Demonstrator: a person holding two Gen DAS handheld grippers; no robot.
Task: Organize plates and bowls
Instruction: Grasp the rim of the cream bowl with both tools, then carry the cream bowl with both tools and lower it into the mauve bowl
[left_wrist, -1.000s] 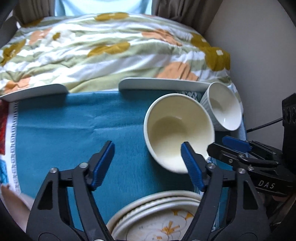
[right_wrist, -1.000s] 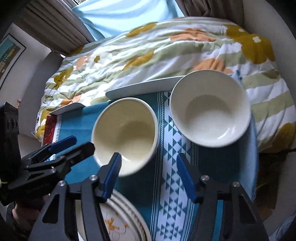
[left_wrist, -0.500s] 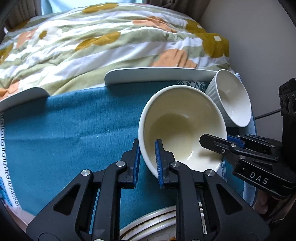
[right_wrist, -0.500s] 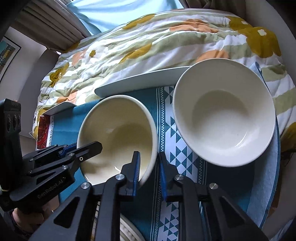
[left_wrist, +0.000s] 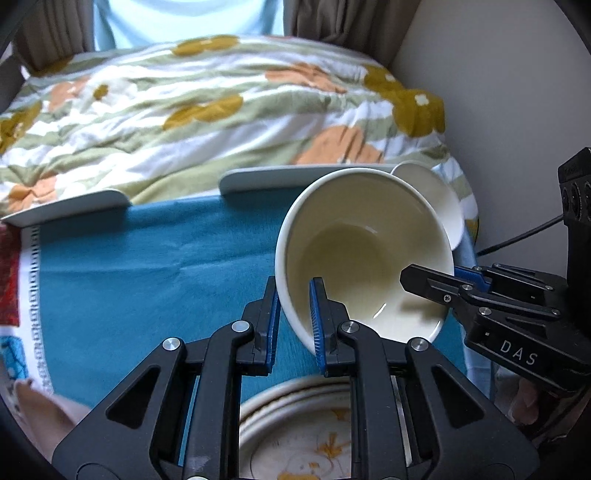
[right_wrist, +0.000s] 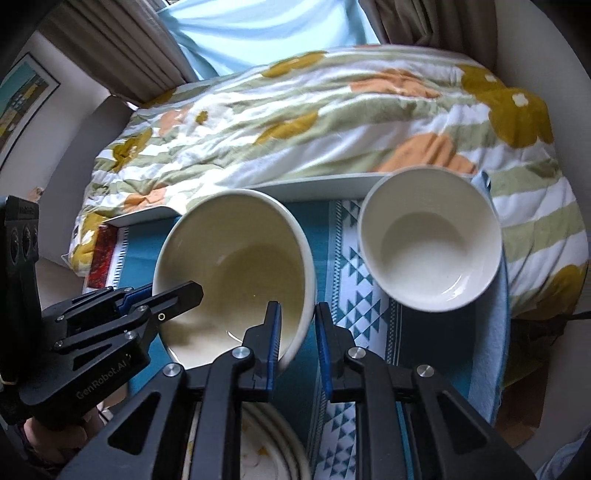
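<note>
Cream bowl (left_wrist: 364, 251), pale yellow inside. White bowl (right_wrist: 430, 243) at 3 o'clock of it. Teal cloth (left_wrist: 147, 280), with a white-and-teal triangle band (right_wrist: 360, 269). Quilt (left_wrist: 207, 107) at 12 o'clock: white, sage stripes, mustard and orange flowers. Plates (left_wrist: 295, 424) at 6 o'clock: cream, orange sprigs. Grippers: black, blue pads (left_wrist: 317, 325).

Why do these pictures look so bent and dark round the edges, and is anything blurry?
Left wrist view: fisheye lens curves the quilt, corners go black, cream bowl fairly sharp with a small glint. Right wrist view: same bending, white bowl slightly soft, window light from behind.
</note>
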